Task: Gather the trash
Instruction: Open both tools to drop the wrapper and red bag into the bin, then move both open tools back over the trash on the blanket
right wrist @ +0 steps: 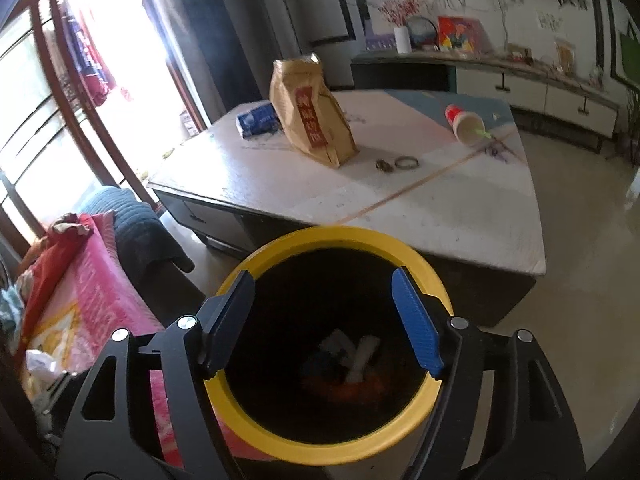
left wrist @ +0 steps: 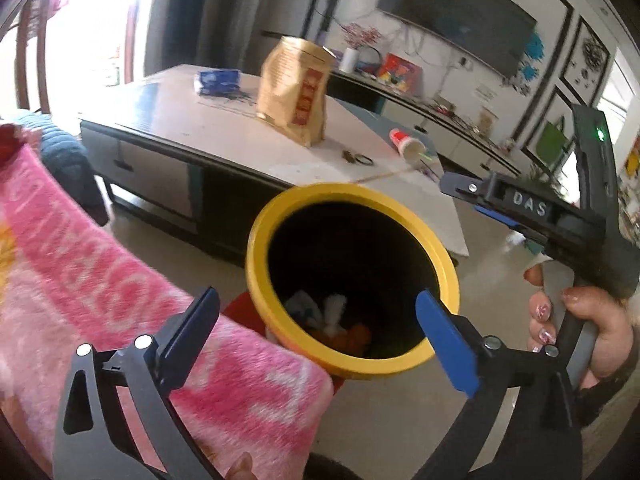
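Tongs on both sides gape wide and hold nothing. Right gripper [right wrist: 324, 320] hangs directly over the yellow-rimmed bin [right wrist: 400, 248], its two fingers framing the dark opening without touching the rim. Left gripper [left wrist: 316, 340] sits beside the same bin [left wrist: 264, 232], one finger over the pink blanket [left wrist: 120, 280], the other over the near rim. Trash [right wrist: 352, 356], white and orange scraps, lies at the bottom of the bin. On the table [right wrist: 440, 216] behind it stand a brown paper bag [right wrist: 312, 116], a tipped paper cup [right wrist: 466, 120] and a blue packet [right wrist: 256, 118].
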The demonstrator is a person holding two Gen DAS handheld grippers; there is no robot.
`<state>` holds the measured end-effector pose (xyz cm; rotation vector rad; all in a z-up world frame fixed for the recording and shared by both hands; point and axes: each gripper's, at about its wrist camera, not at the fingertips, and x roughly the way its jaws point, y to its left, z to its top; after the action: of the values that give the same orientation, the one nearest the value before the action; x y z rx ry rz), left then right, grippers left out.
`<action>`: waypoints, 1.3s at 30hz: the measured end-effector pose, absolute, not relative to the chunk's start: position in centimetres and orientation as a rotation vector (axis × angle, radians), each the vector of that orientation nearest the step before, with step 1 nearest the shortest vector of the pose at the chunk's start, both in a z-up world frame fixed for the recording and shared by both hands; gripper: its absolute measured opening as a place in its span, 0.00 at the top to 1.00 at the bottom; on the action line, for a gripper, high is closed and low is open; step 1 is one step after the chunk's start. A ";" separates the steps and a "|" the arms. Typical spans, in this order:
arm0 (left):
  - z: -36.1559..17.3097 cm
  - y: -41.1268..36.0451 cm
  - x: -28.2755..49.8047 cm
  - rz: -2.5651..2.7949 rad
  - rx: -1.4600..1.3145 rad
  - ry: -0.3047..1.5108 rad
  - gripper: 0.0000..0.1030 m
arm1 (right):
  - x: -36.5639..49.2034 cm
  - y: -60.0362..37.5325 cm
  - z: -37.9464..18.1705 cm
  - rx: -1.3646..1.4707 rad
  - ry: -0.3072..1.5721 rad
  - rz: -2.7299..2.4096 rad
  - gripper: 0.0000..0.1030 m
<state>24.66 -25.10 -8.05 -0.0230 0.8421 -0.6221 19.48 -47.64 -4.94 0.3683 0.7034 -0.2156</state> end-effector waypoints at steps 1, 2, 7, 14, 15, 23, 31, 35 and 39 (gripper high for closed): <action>-7.7 -24.6 24.5 -0.608 -0.028 0.832 0.06 | 19.4 -47.3 -4.6 0.357 0.691 -0.211 0.34; -7.5 -24.2 24.3 -0.597 -0.033 0.824 0.06 | 19.3 -46.8 -4.2 0.344 0.674 -0.206 0.31; -6.3 -21.6 23.5 -0.534 -0.064 0.790 0.06 | 19.0 -44.7 -2.5 0.292 0.616 -0.166 0.27; -4.5 -18.2 22.3 -0.457 -0.063 0.722 0.06 | 18.4 -41.8 -0.8 0.268 0.564 -0.084 0.21; -4.3 -17.8 22.1 -0.448 -0.061 0.714 0.06 | 18.4 -41.4 -0.7 0.264 0.563 -0.075 0.21; -2.7 -14.4 20.6 -0.372 -0.066 0.654 0.06 | 18.1 -38.1 0.1 0.244 0.546 0.005 0.21; -2.3 -10.5 19.6 -0.288 -0.094 0.633 0.06 | 17.7 -35.0 0.4 0.236 0.539 0.091 0.21; -1.9 -8.5 19.1 -0.243 -0.116 0.617 0.06 | 17.4 -33.2 0.6 0.213 0.537 0.132 0.21; -1.5 -6.9 18.9 -0.206 -0.127 0.605 0.06 | 17.1 -32.0 1.0 0.208 0.532 0.158 0.21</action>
<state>18.88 -6.90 -1.52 -0.1271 0.6050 -0.2063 17.06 -32.03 0.97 0.2080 0.5319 0.1576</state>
